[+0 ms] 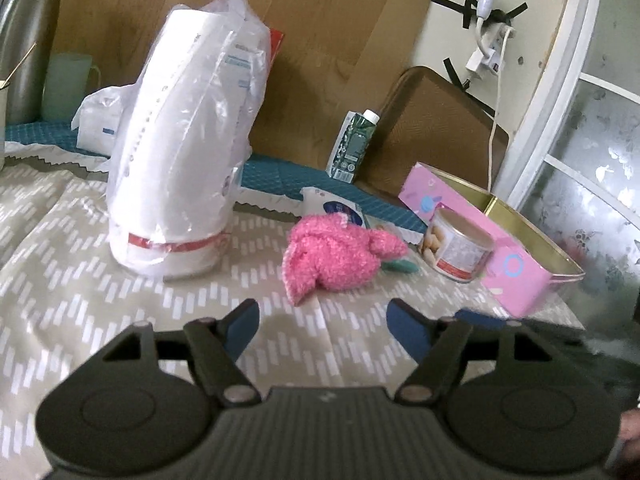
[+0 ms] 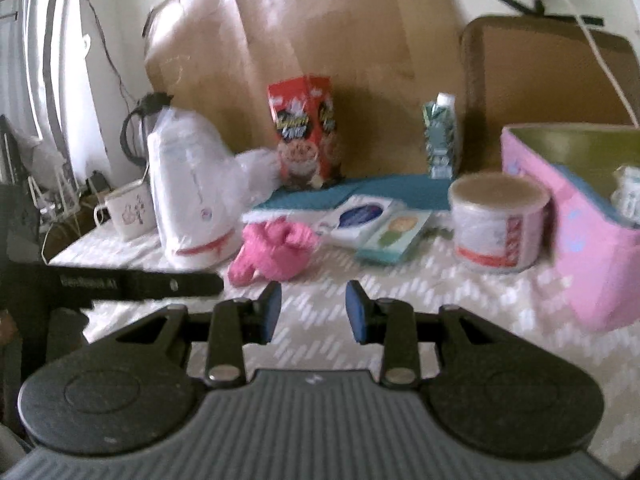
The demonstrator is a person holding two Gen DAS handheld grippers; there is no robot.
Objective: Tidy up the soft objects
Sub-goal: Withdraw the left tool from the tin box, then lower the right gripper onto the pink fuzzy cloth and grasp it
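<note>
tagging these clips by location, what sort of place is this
Most likely a home, at a cloth-covered table pushed against a wall and used for everyday bits. A floral mug and black-handled jug stand on it, groceries such as a red food box and drink carton, and a frosted window beside it.

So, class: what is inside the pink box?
The pink box stands open, with a gold lining. One small white, labelled item shows at its right edge. Its walls hide the bottom.
</note>
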